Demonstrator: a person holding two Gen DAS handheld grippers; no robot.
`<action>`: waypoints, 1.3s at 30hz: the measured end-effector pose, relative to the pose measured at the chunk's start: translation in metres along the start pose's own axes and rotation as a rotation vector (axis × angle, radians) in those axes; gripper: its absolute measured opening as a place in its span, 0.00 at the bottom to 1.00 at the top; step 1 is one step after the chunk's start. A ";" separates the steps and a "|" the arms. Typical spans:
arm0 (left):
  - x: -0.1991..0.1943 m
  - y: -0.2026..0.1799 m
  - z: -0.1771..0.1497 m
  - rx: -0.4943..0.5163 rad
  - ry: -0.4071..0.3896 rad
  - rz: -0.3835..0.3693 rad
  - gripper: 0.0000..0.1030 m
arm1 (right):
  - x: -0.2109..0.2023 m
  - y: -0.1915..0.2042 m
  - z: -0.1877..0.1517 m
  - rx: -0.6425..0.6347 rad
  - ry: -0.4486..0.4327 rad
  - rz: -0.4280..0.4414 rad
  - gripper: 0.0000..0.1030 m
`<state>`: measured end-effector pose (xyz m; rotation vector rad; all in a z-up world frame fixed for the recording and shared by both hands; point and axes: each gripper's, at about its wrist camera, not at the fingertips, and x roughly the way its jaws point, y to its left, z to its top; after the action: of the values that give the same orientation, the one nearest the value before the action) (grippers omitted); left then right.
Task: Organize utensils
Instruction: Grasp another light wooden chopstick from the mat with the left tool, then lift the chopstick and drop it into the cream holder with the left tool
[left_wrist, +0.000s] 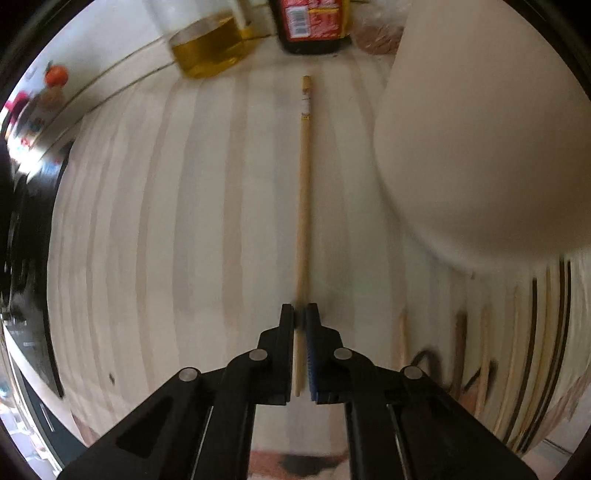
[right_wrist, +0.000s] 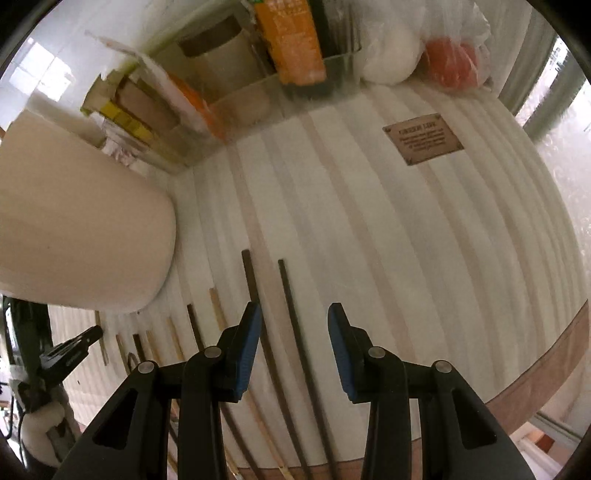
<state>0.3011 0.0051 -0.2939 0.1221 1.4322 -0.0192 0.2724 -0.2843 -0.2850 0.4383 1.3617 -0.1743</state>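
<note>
The left gripper (left_wrist: 301, 314) is pinched on a pale chopstick (left_wrist: 304, 184) that lies on the striped surface (left_wrist: 166, 221) and runs straight ahead of the fingers; its near end passes back between the pads. It does not look lifted yet. The right gripper (right_wrist: 295, 317) stands part spread, pointing down over two dark chopsticks (right_wrist: 291, 314): one runs between the jaws without touching either pad, the other passes just under the left finger. So the right side holds nothing for now.

A large cream container (left_wrist: 480, 129) stands just ahead and to the right of the left gripper, and to the left of the right one; I take it for the holder the sticks should go into, though its mouth is not visible. Between the two grippers, near the container's base, several more chopsticks (right_wrist: 218, 314), light and dark, lie loose in a rough row. Whether any are already inside the container cannot be told.

By my reading the job is at an early or middle stage: one stick gripped, one about to be, and a good handful left on the surface to gather and drop in.
</note>
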 end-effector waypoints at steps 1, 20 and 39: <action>0.000 0.003 -0.009 -0.010 0.009 -0.008 0.03 | 0.000 0.003 -0.001 -0.005 0.004 0.002 0.39; -0.011 0.035 -0.059 -0.168 0.059 -0.097 0.32 | 0.032 0.055 -0.025 -0.137 0.109 -0.068 0.44; 0.018 0.016 0.025 -0.082 0.037 -0.059 0.04 | 0.057 0.060 -0.004 -0.099 0.119 -0.102 0.45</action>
<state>0.3292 0.0202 -0.3069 0.0133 1.4710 -0.0066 0.3026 -0.2212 -0.3287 0.3001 1.5036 -0.1661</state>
